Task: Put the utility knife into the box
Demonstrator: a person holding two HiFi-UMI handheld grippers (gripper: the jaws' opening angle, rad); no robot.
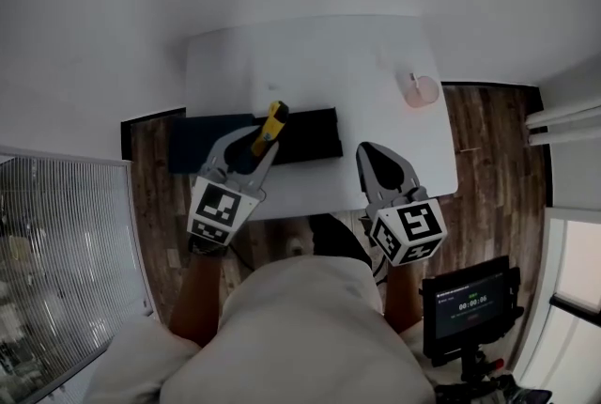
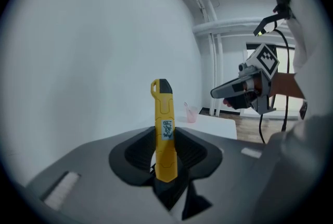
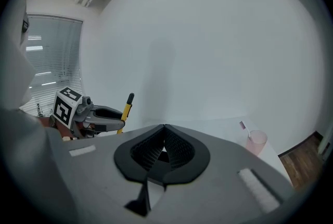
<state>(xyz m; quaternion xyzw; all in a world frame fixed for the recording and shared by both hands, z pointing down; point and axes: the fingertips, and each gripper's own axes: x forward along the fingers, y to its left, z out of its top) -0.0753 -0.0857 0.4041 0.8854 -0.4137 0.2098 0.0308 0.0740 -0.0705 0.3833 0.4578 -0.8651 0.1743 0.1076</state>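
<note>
Utility knife (image 2: 162,108) held in left hand-held gripper (image 2: 165,137) by white table (image 1: 329,64); right hand-held gripper (image 3: 164,128) closed, empty.

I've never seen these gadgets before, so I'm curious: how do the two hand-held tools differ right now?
The left tool grips a yellow utility knife that sticks out past its jaws; the right tool holds nothing, its jaws closed together. In the head view the left tool overlaps the black box, while the right tool overlaps the white table. Both share the same grey build.
</note>
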